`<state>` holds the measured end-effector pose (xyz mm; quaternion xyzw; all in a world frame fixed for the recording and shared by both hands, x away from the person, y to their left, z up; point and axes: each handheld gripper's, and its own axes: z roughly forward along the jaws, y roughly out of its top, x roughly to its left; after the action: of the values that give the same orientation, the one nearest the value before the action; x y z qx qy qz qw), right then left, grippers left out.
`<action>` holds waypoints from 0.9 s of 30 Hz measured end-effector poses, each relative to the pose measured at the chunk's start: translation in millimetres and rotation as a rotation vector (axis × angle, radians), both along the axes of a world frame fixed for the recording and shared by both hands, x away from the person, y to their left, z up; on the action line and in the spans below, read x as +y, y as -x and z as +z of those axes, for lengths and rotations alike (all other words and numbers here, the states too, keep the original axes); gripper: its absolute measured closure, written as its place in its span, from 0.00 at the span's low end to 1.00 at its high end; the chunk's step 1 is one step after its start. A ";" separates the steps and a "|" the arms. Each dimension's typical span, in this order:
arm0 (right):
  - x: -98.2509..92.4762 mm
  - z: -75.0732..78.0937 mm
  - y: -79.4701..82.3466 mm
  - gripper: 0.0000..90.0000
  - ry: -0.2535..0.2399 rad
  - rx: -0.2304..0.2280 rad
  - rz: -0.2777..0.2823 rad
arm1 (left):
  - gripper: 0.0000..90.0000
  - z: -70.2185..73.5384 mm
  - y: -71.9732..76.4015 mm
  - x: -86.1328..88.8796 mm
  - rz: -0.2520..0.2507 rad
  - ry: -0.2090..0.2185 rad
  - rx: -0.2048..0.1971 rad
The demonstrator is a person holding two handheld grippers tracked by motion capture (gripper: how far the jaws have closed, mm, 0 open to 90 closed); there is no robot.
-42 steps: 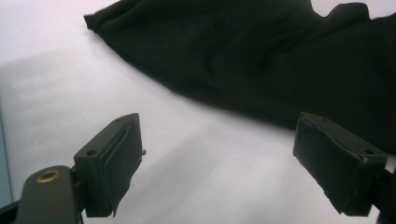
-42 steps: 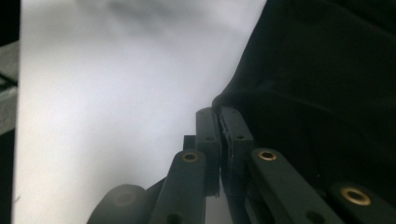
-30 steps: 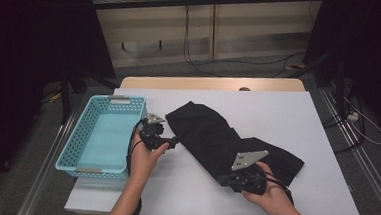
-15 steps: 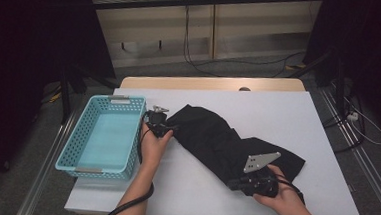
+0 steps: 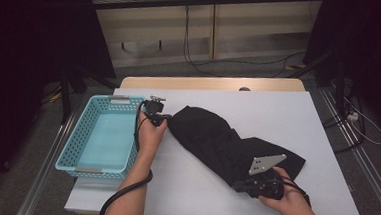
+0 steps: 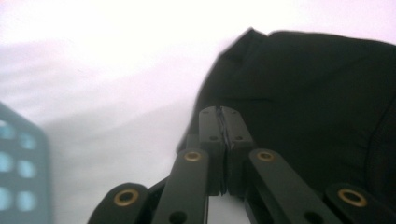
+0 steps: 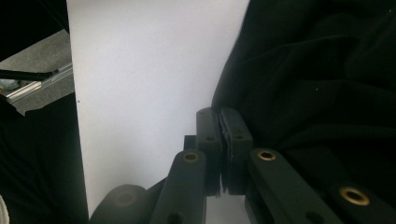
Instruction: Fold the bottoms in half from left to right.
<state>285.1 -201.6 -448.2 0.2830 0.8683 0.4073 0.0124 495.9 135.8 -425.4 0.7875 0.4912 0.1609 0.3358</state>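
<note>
White table (image 5: 278, 118) carries a black garment (image 5: 216, 139) running from mid-table toward the near right corner, beside a blue basket (image 5: 101, 137). Left gripper (image 6: 219, 112) has just been closing and pinches the garment's far-left edge; right gripper (image 7: 219, 114) clenches its near hem. Soft, limp and light, it likely handles best by edges or corners.

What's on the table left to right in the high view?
Basket → left claw → black cloth → right claw.
</note>
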 end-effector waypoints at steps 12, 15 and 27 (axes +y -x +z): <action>3.3 -0.9 -1.1 0.98 0.012 -0.005 0.001 | 0.64 -24.1 0.4 -3.6 -0.014 0.014 0.039; 3.6 -1.3 -1.2 0.98 0.016 -0.004 0.001 | 0.75 -24.3 0.5 -3.0 -0.025 0.033 0.043; 4.0 -1.7 -1.8 0.97 0.021 -0.003 -0.003 | 0.96 0.8 9.7 7.6 -0.039 0.036 0.055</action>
<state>286.9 -197.6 -449.9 0.2835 0.8720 0.3986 0.0171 486.1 143.5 -424.6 0.7949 0.4877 0.1235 0.3393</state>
